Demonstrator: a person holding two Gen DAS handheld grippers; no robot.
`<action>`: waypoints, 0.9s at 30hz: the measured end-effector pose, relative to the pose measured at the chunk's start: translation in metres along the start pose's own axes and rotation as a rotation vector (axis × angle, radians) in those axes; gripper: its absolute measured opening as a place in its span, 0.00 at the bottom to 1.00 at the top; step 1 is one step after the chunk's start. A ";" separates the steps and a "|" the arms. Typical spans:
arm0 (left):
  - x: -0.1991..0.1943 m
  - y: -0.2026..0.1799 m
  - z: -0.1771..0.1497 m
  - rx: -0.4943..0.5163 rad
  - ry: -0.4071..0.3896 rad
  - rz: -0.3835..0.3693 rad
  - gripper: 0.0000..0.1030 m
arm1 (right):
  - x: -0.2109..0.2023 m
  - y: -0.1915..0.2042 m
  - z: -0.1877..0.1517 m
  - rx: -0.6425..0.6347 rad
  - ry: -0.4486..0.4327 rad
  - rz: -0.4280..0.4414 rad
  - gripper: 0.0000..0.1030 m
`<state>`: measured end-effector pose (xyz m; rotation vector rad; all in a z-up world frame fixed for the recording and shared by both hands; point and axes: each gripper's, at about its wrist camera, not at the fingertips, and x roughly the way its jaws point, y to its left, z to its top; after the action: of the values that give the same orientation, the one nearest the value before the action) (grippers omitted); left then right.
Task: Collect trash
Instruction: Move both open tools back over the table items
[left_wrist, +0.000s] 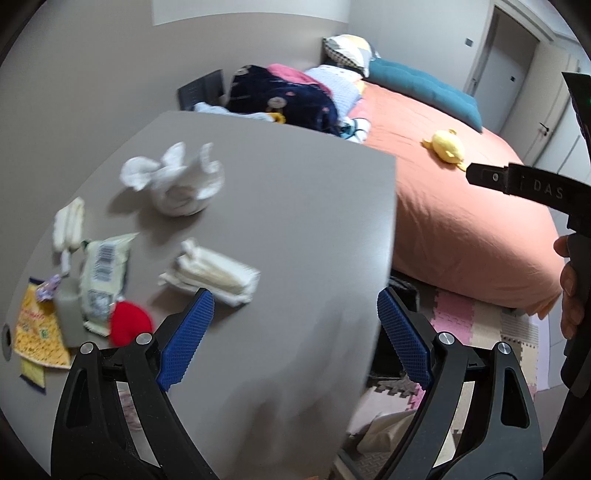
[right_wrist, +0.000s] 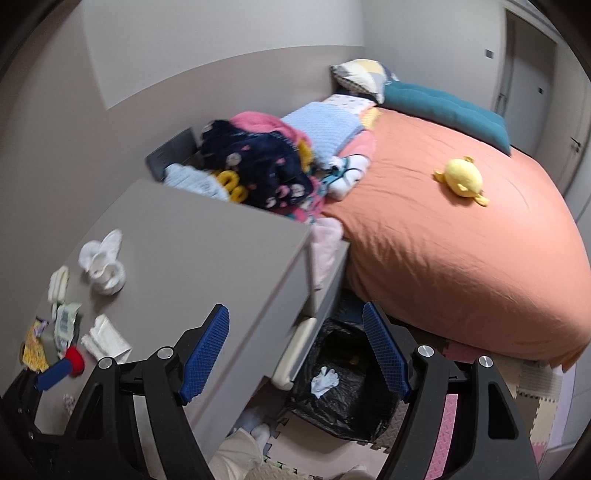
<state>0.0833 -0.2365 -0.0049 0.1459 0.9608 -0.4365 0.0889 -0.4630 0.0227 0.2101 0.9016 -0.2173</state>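
Presently both tongs, left tongs (left_wrist: 295, 334) and right tongs (right_wrist: 295, 354), gape empty; blur risks a missed grasp on the folded tissue (left_wrist: 210, 275), knocking the bottle (left_wrist: 68, 312) off the bench (left_wrist: 295, 206).

A bed (right_wrist: 461, 258) with an orange cover carries a yellow plush toy (right_wrist: 461, 181), well apart from a teal cushion (right_wrist: 447, 110) by the wall. A heap of clothes (right_wrist: 266, 162) lies at the bed's near corner, behind the grey tabletop (right_wrist: 207, 236). Pastel foam mats (right_wrist: 535, 402) cover the floor.
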 end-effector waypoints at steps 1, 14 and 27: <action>-0.001 0.006 -0.002 -0.010 0.000 0.007 0.85 | 0.002 0.006 -0.001 -0.011 0.004 0.007 0.73; -0.018 0.071 -0.027 -0.102 0.004 0.071 0.85 | 0.015 0.075 -0.013 -0.106 0.037 0.079 0.73; -0.014 0.116 -0.067 -0.163 0.058 0.133 0.85 | 0.031 0.139 -0.032 -0.238 0.083 0.165 0.73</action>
<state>0.0744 -0.1064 -0.0398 0.0747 1.0326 -0.2319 0.1215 -0.3245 -0.0083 0.0722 0.9787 0.0528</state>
